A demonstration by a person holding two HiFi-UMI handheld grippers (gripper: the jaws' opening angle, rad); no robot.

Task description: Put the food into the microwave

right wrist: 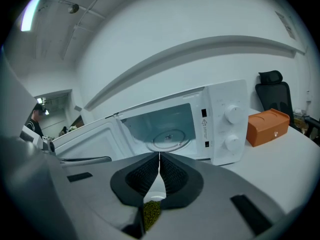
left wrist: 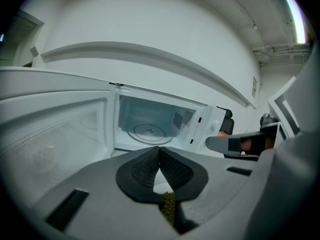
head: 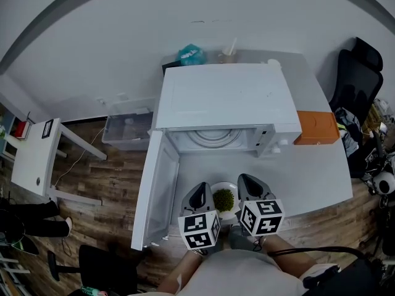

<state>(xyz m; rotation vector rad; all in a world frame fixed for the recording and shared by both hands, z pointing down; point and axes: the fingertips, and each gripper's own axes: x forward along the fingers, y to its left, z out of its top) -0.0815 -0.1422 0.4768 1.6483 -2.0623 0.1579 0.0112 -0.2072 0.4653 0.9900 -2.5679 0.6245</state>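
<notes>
A white plate of green food is held just above the table's front edge, in front of the white microwave. The microwave's door stands swung out to the left, and the glass turntable inside is bare. My left gripper is shut on the plate's left rim; the plate and food show between its jaws. My right gripper is shut on the right rim, where the plate and food also show. The turntable lies straight ahead.
An orange box sits right of the microwave on the white table. A teal bag and a cup stand behind it. A black chair is at the right; a clear bin and small white table are on the floor at left.
</notes>
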